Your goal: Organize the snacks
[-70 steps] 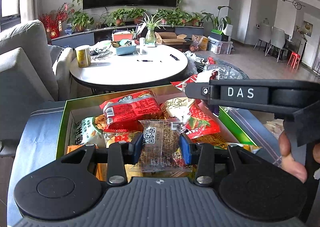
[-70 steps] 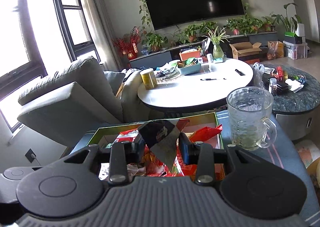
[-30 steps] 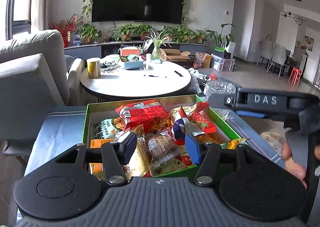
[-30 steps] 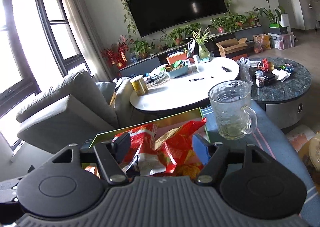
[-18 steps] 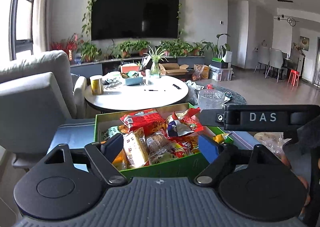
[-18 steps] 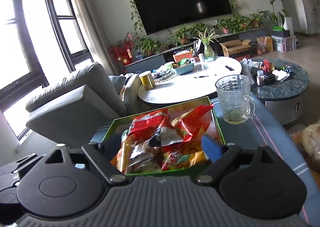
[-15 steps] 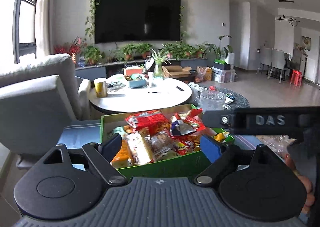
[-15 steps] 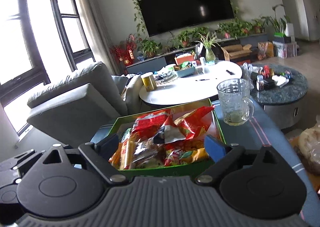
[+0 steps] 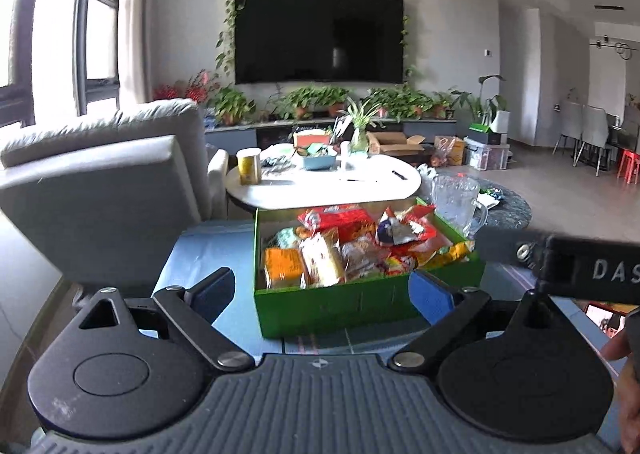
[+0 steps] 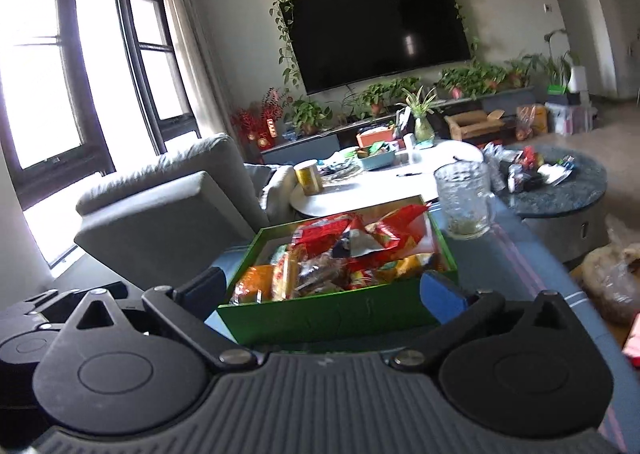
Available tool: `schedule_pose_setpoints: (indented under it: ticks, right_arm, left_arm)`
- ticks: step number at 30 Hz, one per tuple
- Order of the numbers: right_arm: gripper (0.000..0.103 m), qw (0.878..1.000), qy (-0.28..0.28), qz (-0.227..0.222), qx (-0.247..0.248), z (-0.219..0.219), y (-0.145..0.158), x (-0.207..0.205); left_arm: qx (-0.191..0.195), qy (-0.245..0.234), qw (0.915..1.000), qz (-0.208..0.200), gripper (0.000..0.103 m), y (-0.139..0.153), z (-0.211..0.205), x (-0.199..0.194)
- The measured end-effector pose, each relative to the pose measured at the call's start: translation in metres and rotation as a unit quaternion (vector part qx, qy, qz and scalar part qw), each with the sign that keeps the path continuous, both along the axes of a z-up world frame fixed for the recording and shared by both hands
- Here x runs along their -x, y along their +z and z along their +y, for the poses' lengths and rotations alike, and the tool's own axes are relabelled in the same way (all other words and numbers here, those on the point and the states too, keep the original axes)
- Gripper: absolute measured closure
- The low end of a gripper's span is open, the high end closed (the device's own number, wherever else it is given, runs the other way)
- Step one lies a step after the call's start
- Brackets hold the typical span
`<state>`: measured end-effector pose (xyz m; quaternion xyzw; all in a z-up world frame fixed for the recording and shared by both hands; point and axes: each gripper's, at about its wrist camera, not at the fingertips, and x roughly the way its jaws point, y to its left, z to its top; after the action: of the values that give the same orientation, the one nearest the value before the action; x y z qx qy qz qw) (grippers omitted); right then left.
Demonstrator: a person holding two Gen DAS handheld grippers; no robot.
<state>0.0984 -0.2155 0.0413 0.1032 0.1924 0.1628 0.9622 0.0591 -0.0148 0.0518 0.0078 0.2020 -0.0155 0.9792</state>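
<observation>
A green box full of snack packets sits on a blue striped cloth. It also shows in the right wrist view, packed with red, orange and clear packets. My left gripper is open and empty, held back from the box's near wall. My right gripper is open and empty, also short of the near wall. The right gripper's black arm marked DAS crosses the left wrist view at the right.
A glass mug stands right of the box's far corner. A grey armchair is on the left. A white round table with a yellow tin lies behind, and a dark round table to the right.
Both grippers let go of their packets into the box, opened wide and pulled back and up from it. The box now looks smaller and farther away.
</observation>
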Motion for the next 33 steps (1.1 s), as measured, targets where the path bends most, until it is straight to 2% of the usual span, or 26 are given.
schedule_pose_setpoints:
  ticks: [4,9,14,20,26,33]
  right_arm:
    - [0.025,0.999,-0.022,-0.037,0.028,0.003,0.005,0.019]
    - [0.025,0.996,-0.007,-0.086,0.037,0.004,0.009,0.037]
    - [0.025,0.996,0.008,-0.074,0.052,0.011,0.003,0.042]
    - [0.025,0.998,0.018,-0.052,0.035,0.014,-0.003,0.040]
    - [0.025,0.999,0.000,-0.038,0.033,0.011,-0.008,0.036]
    - [0.025,0.999,-0.008,-0.021,0.033,0.010,-0.015,0.034]
  left_arm:
    - [0.005,0.020,0.9998,0.005,0.010,-0.001,0.001,0.010]
    - [0.010,0.033,0.9994,0.007,0.010,0.001,0.002,0.021]
    - [0.008,0.035,0.9993,0.007,0.010,-0.003,0.002,0.028]
    - [0.015,0.036,0.9991,0.019,0.010,-0.011,0.004,0.024]
    - [0.032,0.045,0.9977,0.040,0.010,-0.020,0.007,0.017]
    - [0.032,0.049,0.9973,0.045,0.010,-0.024,0.007,0.015]
